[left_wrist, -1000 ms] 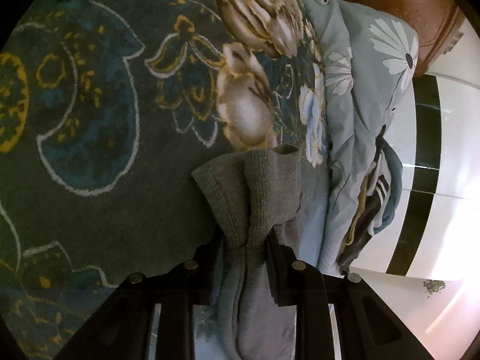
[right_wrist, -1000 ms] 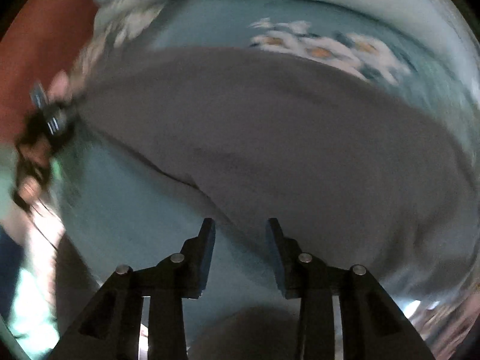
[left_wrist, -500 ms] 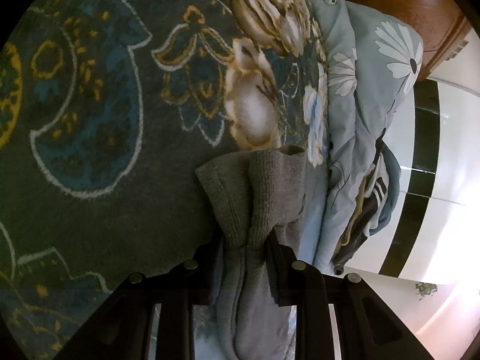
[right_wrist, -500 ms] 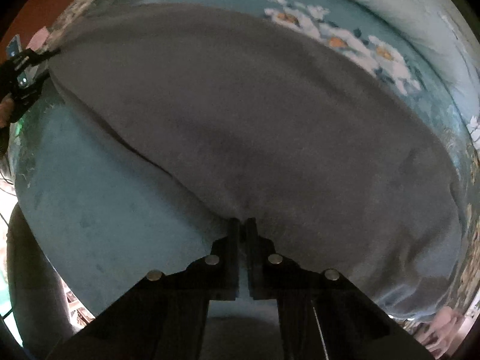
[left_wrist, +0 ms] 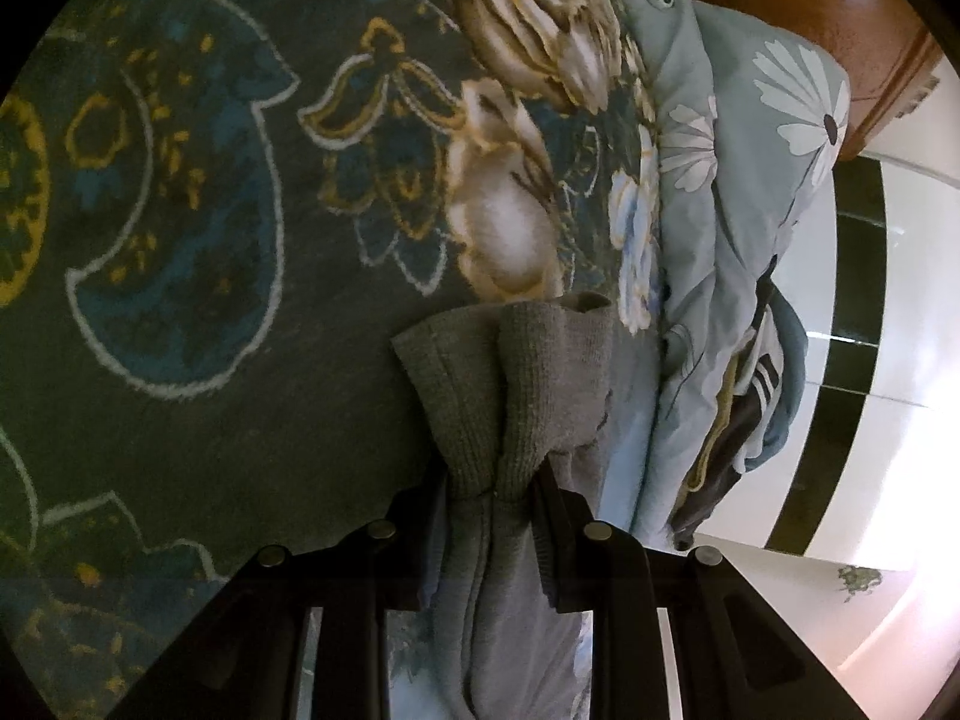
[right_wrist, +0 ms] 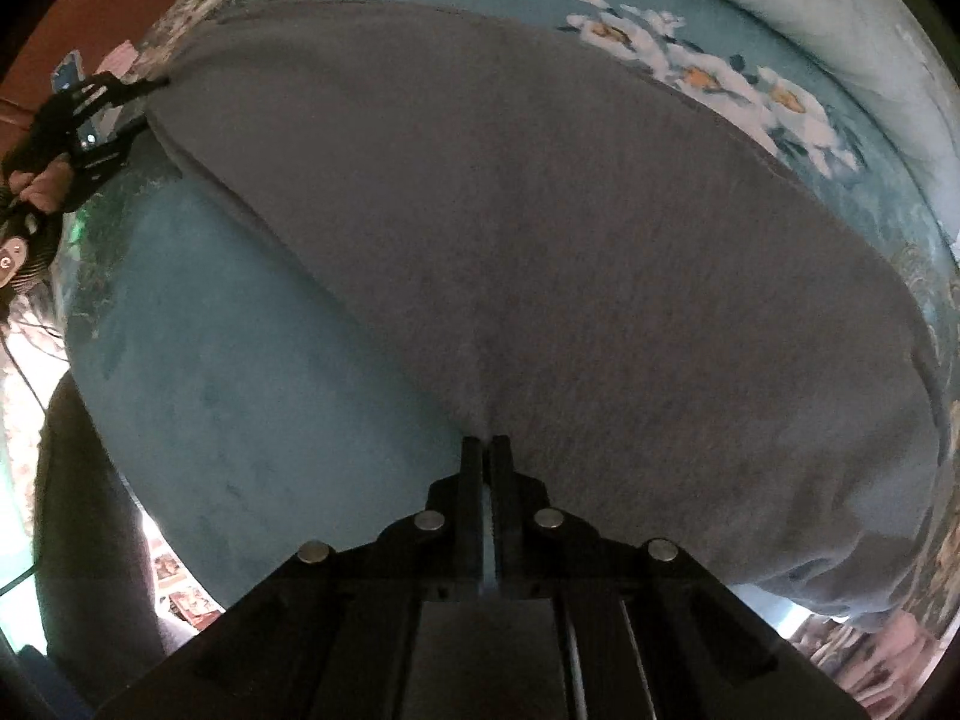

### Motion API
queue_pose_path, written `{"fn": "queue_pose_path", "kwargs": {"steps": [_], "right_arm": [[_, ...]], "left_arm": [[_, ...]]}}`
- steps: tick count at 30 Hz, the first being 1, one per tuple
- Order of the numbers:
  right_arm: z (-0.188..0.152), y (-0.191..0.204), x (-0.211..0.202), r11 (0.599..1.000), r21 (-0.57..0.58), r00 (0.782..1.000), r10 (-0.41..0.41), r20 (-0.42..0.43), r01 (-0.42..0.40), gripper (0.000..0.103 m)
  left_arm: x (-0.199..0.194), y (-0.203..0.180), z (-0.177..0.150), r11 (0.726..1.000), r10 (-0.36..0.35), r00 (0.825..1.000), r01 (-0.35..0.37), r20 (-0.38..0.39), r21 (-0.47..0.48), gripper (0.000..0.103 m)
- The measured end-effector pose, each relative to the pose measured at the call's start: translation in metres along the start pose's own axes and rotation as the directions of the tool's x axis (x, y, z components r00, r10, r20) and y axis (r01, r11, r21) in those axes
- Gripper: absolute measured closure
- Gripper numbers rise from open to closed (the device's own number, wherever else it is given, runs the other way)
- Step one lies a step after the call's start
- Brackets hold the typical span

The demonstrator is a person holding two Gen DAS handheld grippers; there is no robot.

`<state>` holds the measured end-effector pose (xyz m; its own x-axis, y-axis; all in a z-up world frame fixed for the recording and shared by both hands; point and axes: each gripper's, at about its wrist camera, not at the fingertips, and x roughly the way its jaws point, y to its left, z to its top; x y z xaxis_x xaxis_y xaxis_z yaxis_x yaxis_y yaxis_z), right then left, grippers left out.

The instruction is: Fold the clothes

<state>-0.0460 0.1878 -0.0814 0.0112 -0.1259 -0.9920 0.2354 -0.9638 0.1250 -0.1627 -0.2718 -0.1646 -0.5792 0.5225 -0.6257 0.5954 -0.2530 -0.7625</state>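
Fabric is running long between the two grippers: the plain grey knitted garment (right_wrist: 570, 252) is lying flat on the blue floral bedspread (right_wrist: 228, 372), stretching up and away from the right gripper (right_wrist: 486, 444), which is pinching its near edge with jaws closed. The left gripper (left_wrist: 489, 489) is clamping the ribbed cuff (left_wrist: 510, 396) bunched between its fingers at the far corner.

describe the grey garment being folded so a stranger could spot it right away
Start at the blue floral bedspread. Spread across it lies the grey garment, one ribbed cuff clamped in the left gripper. It is the only plain grey piece among flowered bedding.
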Motion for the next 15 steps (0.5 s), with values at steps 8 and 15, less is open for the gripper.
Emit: {"fn": "queue_pose_path", "kwargs": {"steps": [8, 15], "right_arm": [[-0.028, -0.054, -0.044, 0.926, 0.289, 0.943, 0.156, 0.293, -0.243, 0.098], [-0.086, -0.103, -0.054, 0.805, 0.476, 0.899, 0.153, 0.411, -0.354, 0.098]], "left_arm": [[-0.015, -0.044, -0.020, 0.979, 0.119, 0.991, -0.128, 0.065, 0.158, 0.077], [-0.037, -0.180, -0.107, 0.687, 0.172, 0.959, -0.280, 0.224, 0.670, 0.081]]}}
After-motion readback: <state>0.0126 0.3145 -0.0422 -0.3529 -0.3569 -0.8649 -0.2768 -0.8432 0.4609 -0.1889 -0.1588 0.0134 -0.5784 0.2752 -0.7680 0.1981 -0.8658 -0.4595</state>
